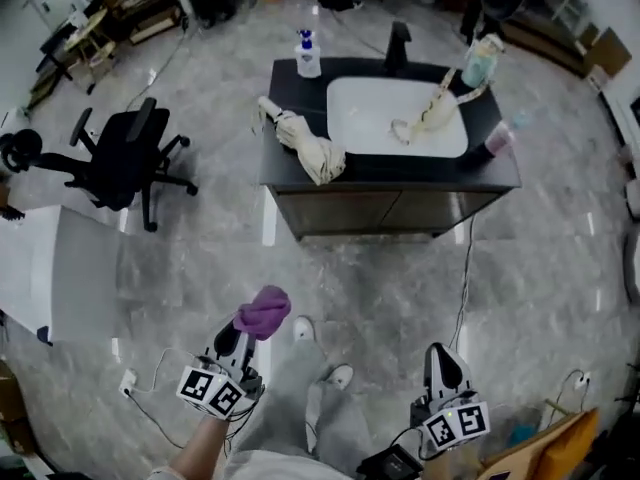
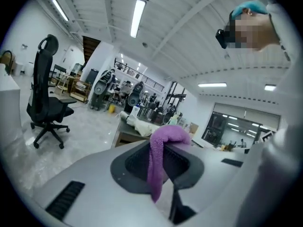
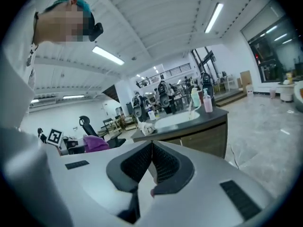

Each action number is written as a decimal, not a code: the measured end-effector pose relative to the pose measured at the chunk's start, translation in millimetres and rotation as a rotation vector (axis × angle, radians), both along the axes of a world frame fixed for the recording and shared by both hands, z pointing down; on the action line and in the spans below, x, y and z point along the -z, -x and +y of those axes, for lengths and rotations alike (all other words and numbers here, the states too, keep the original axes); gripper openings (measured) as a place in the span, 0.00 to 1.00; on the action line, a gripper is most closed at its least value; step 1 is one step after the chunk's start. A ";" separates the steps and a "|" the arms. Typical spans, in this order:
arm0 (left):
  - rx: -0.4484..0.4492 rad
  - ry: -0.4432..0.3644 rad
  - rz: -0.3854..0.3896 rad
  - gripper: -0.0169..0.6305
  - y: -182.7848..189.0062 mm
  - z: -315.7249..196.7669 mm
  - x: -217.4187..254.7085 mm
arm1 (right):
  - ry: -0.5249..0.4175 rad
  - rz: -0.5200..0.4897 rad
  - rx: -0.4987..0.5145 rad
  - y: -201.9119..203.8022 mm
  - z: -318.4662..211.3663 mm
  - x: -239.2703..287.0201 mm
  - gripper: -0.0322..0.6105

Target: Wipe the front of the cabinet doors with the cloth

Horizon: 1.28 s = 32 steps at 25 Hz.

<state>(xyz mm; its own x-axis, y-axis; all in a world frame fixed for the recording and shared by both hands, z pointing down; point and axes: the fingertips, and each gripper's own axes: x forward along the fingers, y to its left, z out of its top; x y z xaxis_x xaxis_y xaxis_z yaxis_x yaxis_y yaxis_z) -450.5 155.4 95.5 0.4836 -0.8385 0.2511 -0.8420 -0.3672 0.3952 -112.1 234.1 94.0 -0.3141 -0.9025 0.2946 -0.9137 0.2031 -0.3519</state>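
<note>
A purple cloth (image 1: 263, 311) is bunched in my left gripper (image 1: 237, 340), which is shut on it low in the head view. In the left gripper view the cloth (image 2: 161, 155) hangs down between the jaws. My right gripper (image 1: 443, 364) is held low at the right, its jaws closed together with nothing between them (image 3: 150, 162). The dark vanity cabinet (image 1: 385, 208) with its brown doors stands well ahead of both grippers, a white sink (image 1: 395, 116) set in its top. The cabinet (image 3: 203, 136) also shows in the right gripper view, and the purple cloth (image 3: 96, 143) at its left.
A folded beige umbrella (image 1: 305, 143), a soap bottle (image 1: 308, 54), a tap (image 1: 398, 45) and bottles (image 1: 481, 63) sit on the vanity top. A black office chair (image 1: 125, 158) stands at the left. A white table (image 1: 50, 268) lies at the far left. Cables (image 1: 465, 288) run across the floor.
</note>
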 end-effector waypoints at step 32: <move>-0.621 -0.239 0.327 0.11 121.2 85.0 251.6 | -0.349 0.031 -0.475 253.7 170.1 276.0 0.09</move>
<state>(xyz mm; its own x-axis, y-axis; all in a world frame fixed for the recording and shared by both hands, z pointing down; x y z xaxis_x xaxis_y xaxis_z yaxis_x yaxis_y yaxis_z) -571.7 240.4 -156.1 0.9054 -0.4003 -0.1417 -0.3047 -0.8448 0.4399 -365.8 404.2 -182.0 0.1519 -0.9875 -0.0422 -0.9418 -0.1316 -0.3093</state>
